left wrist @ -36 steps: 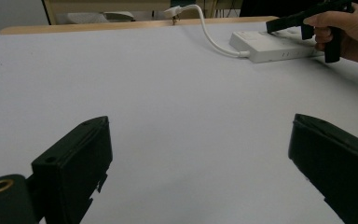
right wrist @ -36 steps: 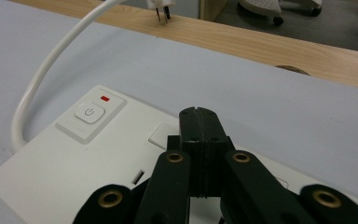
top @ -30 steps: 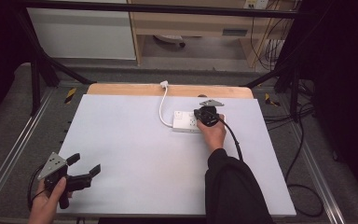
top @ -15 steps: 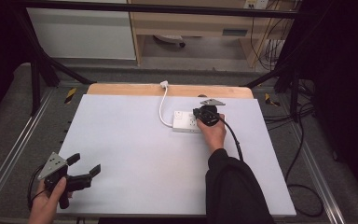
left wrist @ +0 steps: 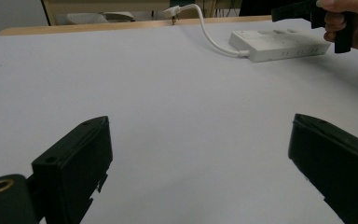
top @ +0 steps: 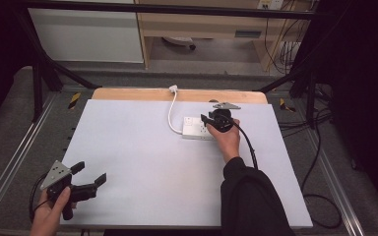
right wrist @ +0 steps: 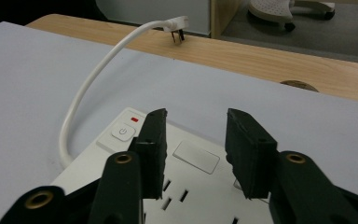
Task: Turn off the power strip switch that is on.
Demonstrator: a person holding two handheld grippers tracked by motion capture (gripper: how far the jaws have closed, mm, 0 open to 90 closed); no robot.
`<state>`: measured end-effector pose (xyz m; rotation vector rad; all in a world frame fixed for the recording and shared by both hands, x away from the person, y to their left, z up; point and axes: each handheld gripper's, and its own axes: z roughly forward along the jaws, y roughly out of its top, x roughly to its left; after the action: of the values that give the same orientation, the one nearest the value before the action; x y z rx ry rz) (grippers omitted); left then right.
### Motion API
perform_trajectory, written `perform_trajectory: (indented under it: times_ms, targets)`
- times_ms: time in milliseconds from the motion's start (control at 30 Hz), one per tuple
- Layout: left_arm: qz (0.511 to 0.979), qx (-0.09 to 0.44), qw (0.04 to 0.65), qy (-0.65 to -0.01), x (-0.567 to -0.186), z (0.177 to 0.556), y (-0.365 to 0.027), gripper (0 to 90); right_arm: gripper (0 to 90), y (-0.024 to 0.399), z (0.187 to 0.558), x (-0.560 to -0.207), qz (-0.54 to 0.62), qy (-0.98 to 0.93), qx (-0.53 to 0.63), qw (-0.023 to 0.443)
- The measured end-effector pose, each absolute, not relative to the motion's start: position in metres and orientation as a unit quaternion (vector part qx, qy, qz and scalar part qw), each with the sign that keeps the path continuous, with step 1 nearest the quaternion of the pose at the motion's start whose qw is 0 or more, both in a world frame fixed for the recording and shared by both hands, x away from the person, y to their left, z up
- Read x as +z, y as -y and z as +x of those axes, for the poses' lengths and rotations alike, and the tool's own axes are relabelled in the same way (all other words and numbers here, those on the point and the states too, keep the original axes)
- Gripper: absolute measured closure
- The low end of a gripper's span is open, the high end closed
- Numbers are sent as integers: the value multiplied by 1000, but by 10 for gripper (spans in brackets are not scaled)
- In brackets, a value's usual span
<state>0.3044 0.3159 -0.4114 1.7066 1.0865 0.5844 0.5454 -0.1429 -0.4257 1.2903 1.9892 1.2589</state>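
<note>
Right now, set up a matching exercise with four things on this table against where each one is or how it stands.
Things:
1. power strip
2. plug
3. left gripper
4. right gripper

Place or state:
A. near the table's front left corner, fingers wide apart with nothing between them
B. resting on the wooden strip at the far edge
C. lying flat on the white surface, its cord curving away
D. just over the power strip, fingers partly apart, nothing between them

Pairs: 1-C, 2-B, 3-A, 4-D
</note>
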Motion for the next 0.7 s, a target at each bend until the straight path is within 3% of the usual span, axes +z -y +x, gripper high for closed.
perform_trajectory:
  times_ms: [400, 700]
  targets:
    - [704, 242, 493, -449, -412, 304, -316, 61, 265, 149, 540, -414, 481, -722, 453, 205]
    - [706, 243, 492, -448, -412, 304, -316, 61, 129, 153, 535, -403, 484, -718, 455, 207]
